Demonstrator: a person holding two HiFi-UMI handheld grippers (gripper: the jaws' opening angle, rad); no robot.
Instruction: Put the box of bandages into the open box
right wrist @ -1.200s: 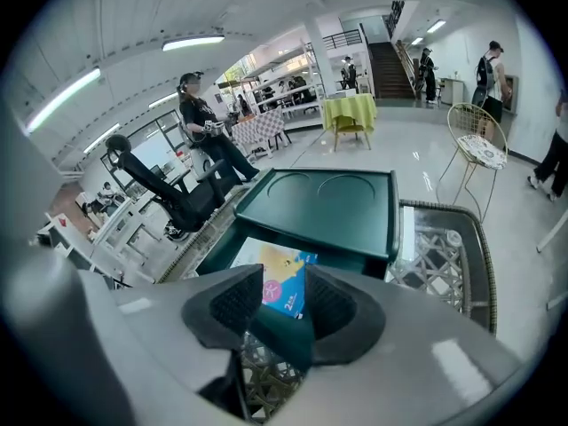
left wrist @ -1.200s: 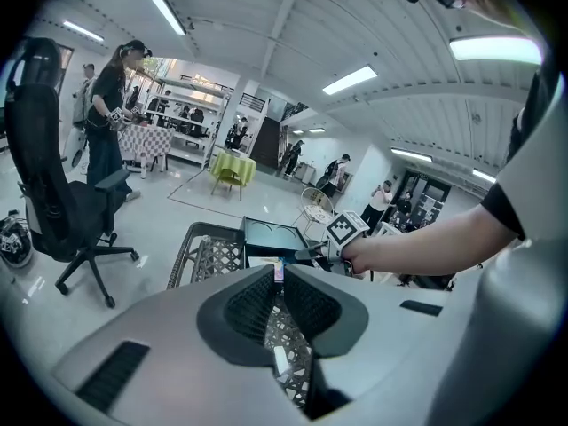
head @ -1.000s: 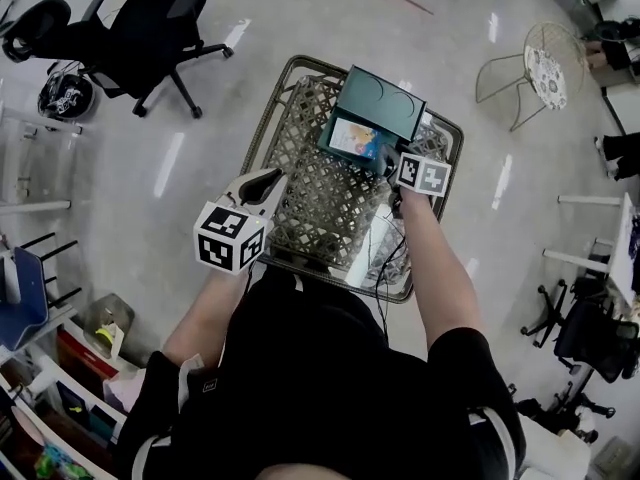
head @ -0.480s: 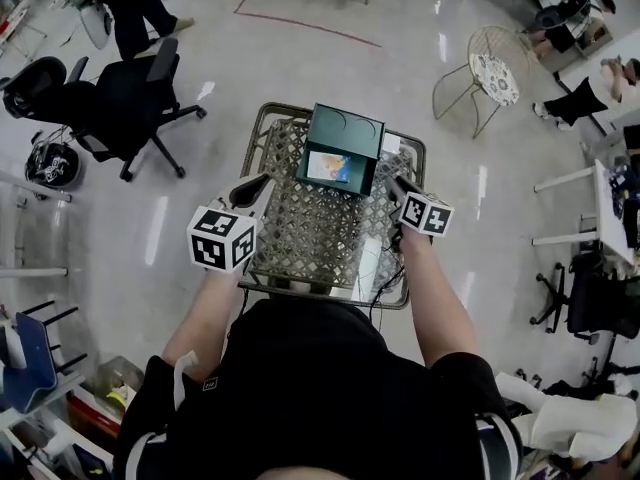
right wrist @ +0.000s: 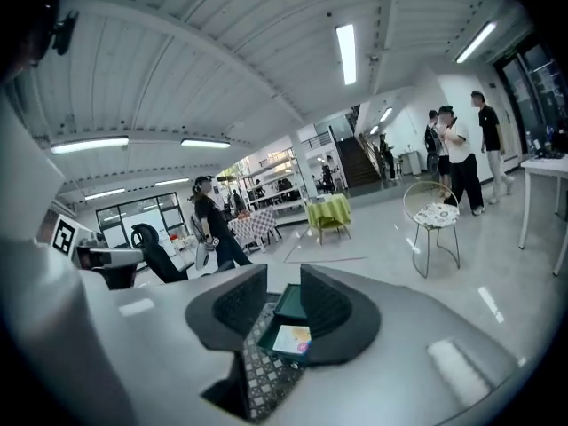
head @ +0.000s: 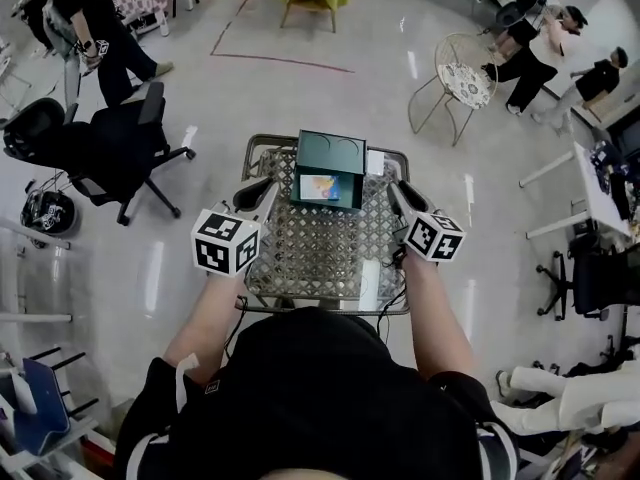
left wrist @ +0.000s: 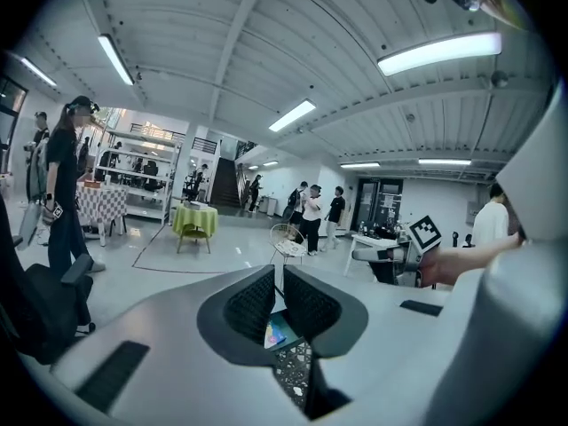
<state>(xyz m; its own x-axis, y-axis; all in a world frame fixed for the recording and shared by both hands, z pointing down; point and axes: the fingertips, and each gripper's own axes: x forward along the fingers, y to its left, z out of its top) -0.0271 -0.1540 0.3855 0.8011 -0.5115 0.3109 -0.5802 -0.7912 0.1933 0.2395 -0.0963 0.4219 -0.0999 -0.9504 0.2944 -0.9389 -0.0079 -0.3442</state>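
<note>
both tools empty and clear of the box, bandages already inside
right tool [head: 397, 194]: jaws moderately apart, have just been closing a little, nothing between them. left tool [head: 265, 190]: jaws nearly together with a slim gap, released, gripping nothing. both hover over the lattice surface [head: 320, 258], one on each side of the open box [head: 332, 153], touching neither it nor the surface. box of bandages [head: 320, 187] lies flat inside the dark green open box, colourful face up, lid standing up behind it, at the far edge of the surface. vs a second ago: right tool was right at the box, now drawn back clear; bandage box in the same spot.
</note>
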